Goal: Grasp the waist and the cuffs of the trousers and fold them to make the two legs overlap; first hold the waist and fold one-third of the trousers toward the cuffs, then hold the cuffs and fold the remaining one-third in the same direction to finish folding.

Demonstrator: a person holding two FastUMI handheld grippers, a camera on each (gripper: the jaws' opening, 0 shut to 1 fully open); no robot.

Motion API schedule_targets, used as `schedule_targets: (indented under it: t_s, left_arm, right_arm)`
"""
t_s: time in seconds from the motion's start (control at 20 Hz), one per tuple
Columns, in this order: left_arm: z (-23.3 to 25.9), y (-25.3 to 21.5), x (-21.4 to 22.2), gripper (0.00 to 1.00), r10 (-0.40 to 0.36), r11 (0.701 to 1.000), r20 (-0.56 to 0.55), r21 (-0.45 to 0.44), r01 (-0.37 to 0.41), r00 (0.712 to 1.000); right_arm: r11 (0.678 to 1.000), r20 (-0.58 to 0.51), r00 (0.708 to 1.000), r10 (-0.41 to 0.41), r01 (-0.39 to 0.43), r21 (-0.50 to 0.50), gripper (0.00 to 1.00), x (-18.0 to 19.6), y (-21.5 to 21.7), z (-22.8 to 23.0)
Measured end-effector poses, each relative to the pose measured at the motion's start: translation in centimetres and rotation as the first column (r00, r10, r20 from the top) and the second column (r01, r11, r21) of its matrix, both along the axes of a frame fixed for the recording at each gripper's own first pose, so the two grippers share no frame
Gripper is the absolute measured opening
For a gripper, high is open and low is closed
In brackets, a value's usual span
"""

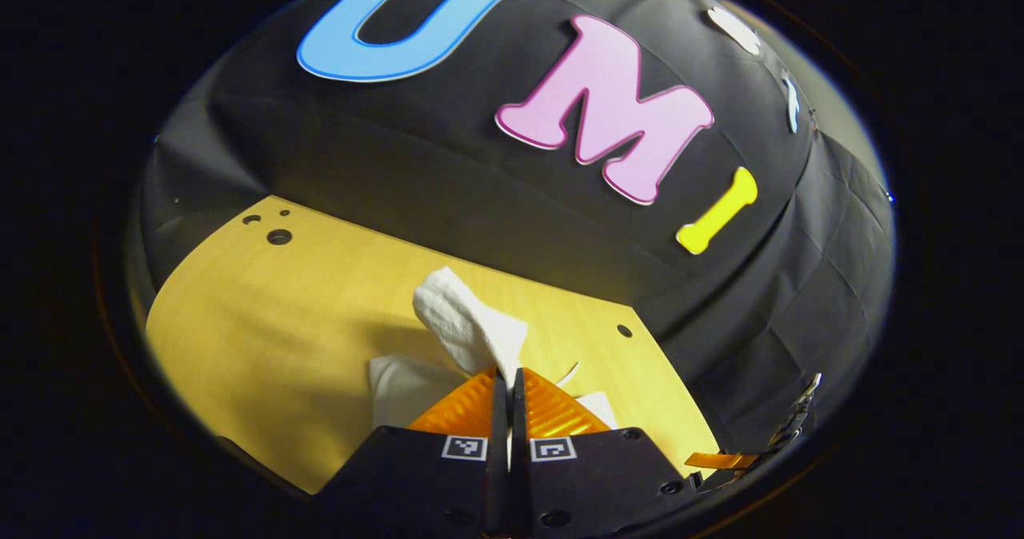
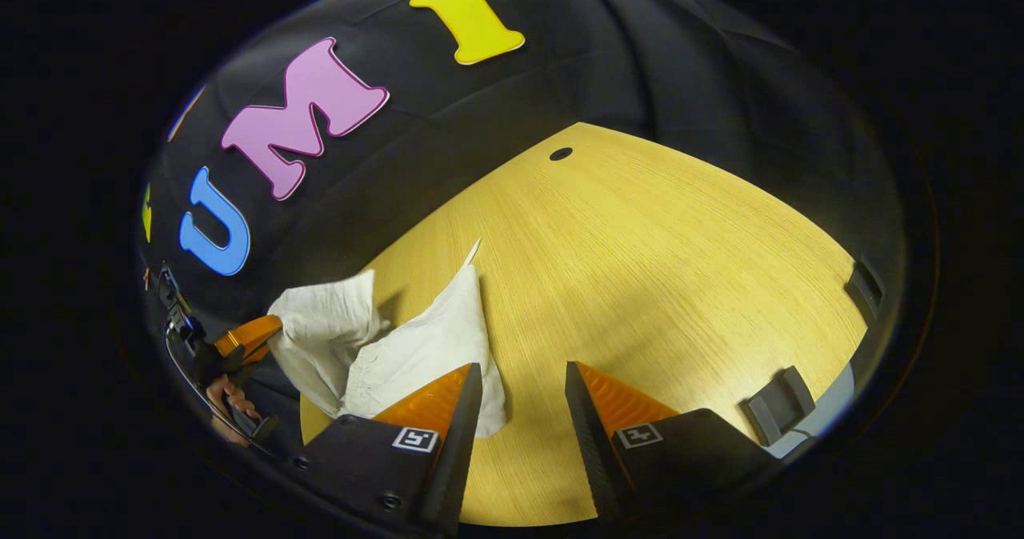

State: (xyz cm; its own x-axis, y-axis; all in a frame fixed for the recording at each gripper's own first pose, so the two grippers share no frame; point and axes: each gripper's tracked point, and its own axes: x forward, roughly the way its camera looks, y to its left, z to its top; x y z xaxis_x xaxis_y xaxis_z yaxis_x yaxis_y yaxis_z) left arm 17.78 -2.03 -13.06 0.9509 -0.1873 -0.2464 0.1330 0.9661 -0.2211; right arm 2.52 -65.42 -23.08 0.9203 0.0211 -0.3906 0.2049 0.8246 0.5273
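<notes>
White trousers lie bunched on the yellow wooden table. My left gripper is shut on a fold of the white cloth, which sticks up above the fingertips. In the right gripper view the trousers lie at the left, partly behind one of my right fingers. My right gripper stands open over bare table, with nothing between its fingers. Farther off at the left edge, the left gripper holds a lifted part of the cloth, and a hand grips its handle.
The table has small round holes near its far corners and another hole at the back. Dark clamps sit on the table's right edge. The black booth wall rises close behind the table.
</notes>
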Motion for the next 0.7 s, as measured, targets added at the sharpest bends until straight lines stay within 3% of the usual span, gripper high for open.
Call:
schedule_targets:
  t_s: [0.45, 0.7]
  left_arm:
    - [-7.2, -6.6, -0.3, 0.05, -0.136, 0.978, -0.146, 0.137, 0.157, 0.98]
    - [-13.9, -7.3, -1.4, 0.05, -0.147, 0.963, -0.277, 0.177, 0.201, 0.949]
  right_arm:
    - [0.998, -0.01, 0.999, -0.043, 0.043, 0.034, 0.65, -1.1, -1.9, -0.7]
    - [0.999, -0.027, 0.999, -0.04, 0.041, 0.025, 0.65, -1.7, -2.2, -1.4]
